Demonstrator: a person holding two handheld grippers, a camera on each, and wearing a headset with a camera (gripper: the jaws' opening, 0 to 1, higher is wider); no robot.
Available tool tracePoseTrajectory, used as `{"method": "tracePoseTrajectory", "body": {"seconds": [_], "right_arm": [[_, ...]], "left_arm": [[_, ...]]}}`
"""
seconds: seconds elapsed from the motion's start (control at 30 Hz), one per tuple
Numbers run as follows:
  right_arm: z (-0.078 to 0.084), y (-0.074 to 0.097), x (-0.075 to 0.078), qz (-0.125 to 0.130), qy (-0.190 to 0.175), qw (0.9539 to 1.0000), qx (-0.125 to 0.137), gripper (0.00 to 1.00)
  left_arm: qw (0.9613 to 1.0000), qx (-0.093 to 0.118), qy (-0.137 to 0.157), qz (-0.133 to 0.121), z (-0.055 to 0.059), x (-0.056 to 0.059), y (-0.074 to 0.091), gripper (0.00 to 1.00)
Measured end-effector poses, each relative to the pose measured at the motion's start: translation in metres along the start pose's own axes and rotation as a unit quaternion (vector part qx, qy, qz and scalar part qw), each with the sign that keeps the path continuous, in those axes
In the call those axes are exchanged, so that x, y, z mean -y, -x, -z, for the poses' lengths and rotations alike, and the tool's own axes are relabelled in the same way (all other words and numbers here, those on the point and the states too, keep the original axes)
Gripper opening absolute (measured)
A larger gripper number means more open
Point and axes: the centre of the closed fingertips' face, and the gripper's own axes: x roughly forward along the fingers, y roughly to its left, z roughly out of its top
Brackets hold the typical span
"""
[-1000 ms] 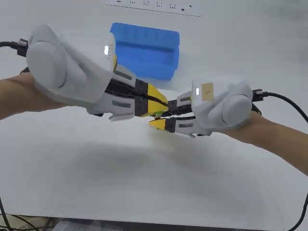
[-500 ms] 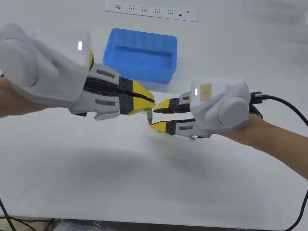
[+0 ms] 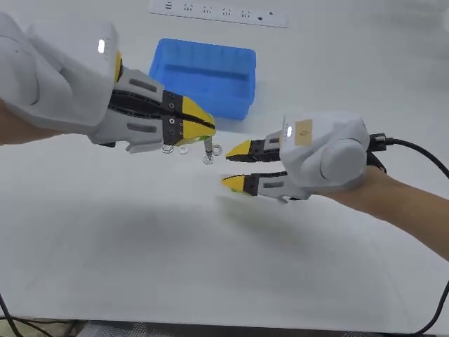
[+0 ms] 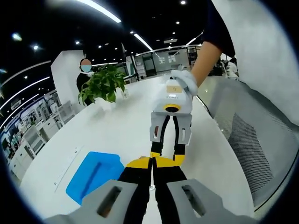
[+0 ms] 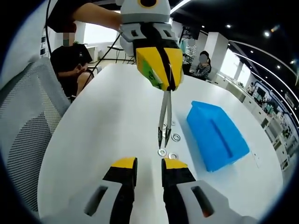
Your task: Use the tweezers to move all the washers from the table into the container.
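Observation:
My left gripper point(image 3: 210, 130) is shut on thin metal tweezers point(image 3: 208, 147), whose tips point down at the white table. Several small metal washers point(image 3: 183, 149) lie just below and around those tips. The right gripper view sees the tweezers point(image 5: 164, 116) hanging from the left gripper point(image 5: 163, 86) over the washers point(image 5: 161, 152). My right gripper point(image 3: 236, 166) stands open and holds nothing, a little right of the tweezers, with the jaws facing left. The blue container point(image 3: 203, 77) sits behind the washers and looks bare inside. The left gripper view has its shut jaws at the bottom, facing the right gripper point(image 4: 170, 140).
A white power strip point(image 3: 217, 12) lies along the table's far edge behind the container. A black cable point(image 3: 414, 151) trails from my right gripper. Plain white tabletop point(image 3: 210, 260) stretches toward me. A potted plant point(image 4: 103, 84) and seated people show far off.
My left gripper has pulled away to the left from the right gripper, taking the tweezers with it. The right gripper's jaws have parted. The washers now show on the table.

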Motion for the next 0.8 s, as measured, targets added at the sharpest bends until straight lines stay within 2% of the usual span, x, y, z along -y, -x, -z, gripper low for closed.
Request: {"method": "tracePoseTrajectory", "body": {"seconds": [0.2,0.4,0.6,0.8], "right_arm": [[0.005,0.000,0.001,-0.001,-0.009,1.0000,-0.002,0.22],[0.005,0.000,0.000,-0.004,-0.010,0.9999,-0.003,0.22],[0.005,-0.001,-0.001,-0.007,-0.010,0.9999,-0.002,0.22],[0.004,-0.001,-0.001,-0.007,-0.012,0.9999,0.000,0.22]], "left_arm": [[0.9999,0.003,0.013,0.006,0.000,0.000,-0.002,0.04],[0.9999,-0.009,0.006,0.009,0.005,0.001,-0.005,0.04],[0.9998,-0.005,0.016,0.006,0.003,0.000,-0.006,0.04],[0.9997,-0.014,0.020,0.007,0.010,0.001,-0.006,0.04]]}}
